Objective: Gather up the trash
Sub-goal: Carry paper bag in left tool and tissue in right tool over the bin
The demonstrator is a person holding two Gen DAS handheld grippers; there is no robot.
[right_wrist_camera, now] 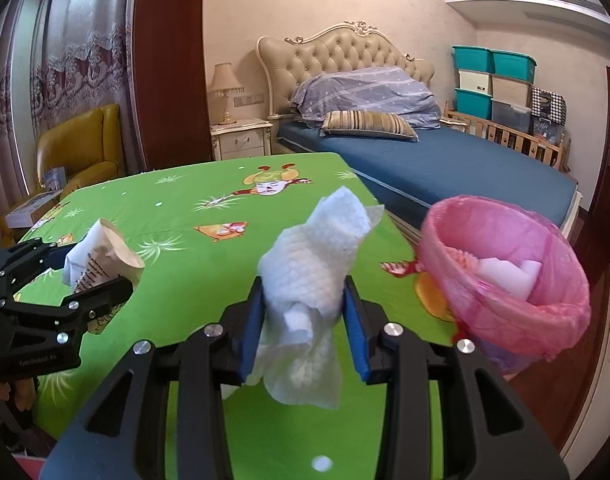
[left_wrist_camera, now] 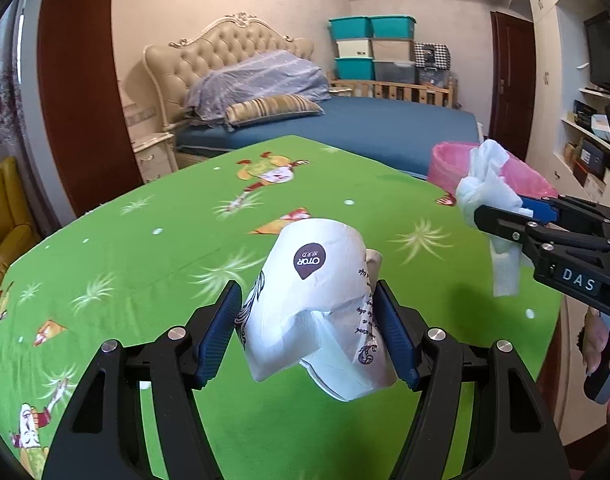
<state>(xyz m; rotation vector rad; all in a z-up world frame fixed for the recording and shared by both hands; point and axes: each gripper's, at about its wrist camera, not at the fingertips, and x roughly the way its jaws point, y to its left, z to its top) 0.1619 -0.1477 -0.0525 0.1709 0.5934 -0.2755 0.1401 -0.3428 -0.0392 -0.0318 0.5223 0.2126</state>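
**Above the tabletop, both grippers hold trash**

Over the green tabletop, the left gripper has its jaws closed on a crushed paper cup, held clear of the cloth. To its right, the right gripper has its jaws clamped on a crumpled tissue, also lifted. Just beyond the tabletop's right edge stands a bin with a pink liner, white scraps inside. Behind it lies a bed.
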